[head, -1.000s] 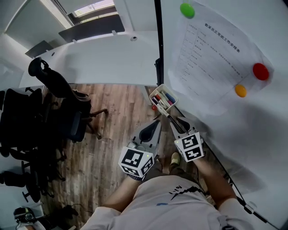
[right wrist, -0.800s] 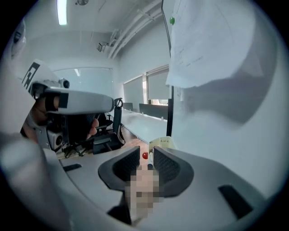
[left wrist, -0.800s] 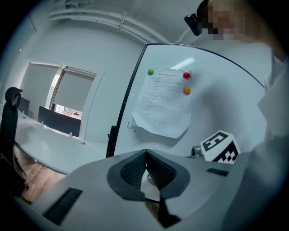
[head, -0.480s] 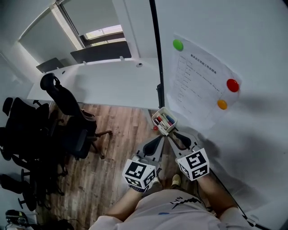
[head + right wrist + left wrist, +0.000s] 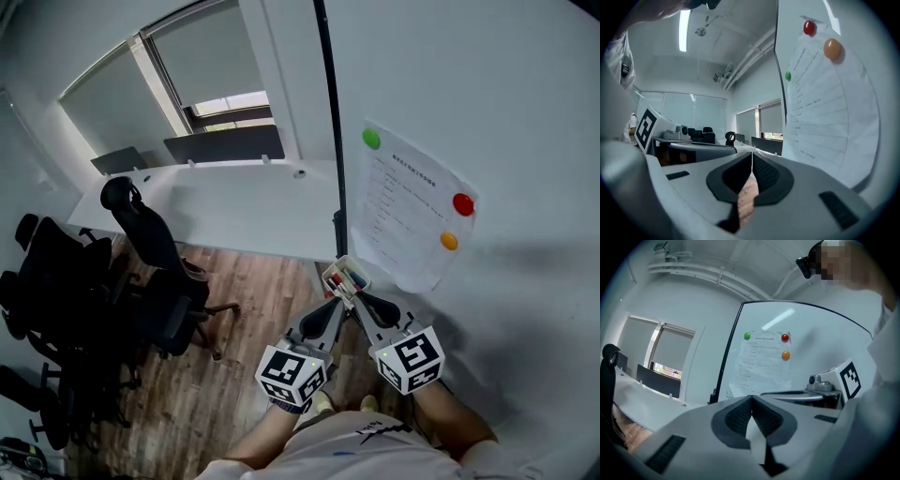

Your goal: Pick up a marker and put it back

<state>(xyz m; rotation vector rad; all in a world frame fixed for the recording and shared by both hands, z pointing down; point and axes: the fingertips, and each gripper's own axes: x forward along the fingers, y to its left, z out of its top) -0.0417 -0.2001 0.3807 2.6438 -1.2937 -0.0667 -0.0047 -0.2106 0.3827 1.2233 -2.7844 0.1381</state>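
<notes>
A small white basket point(image 5: 346, 277) of markers hangs at the whiteboard's left edge, with red and blue markers point(image 5: 354, 278) standing in it. My two grippers sit side by side just below it, pointing at it. The left gripper point(image 5: 335, 304) is shut and empty; in the left gripper view its pads point(image 5: 740, 416) meet at the tip. The right gripper point(image 5: 360, 299) has just been closing and its pads point(image 5: 765, 172) meet with nothing between them. No marker is in either gripper.
A whiteboard point(image 5: 506, 122) fills the right side, with a printed sheet point(image 5: 403, 220) pinned by green point(image 5: 371, 138), red point(image 5: 463, 203) and orange point(image 5: 449, 241) magnets. A long white desk point(image 5: 216, 206) and black office chairs point(image 5: 141, 272) stand to the left on wood flooring point(image 5: 244, 356).
Both grippers have risen along the whiteboard, the right one more. The right gripper's jaws, apart beside the basket earlier, have closed. The head view has tilted up toward the window.
</notes>
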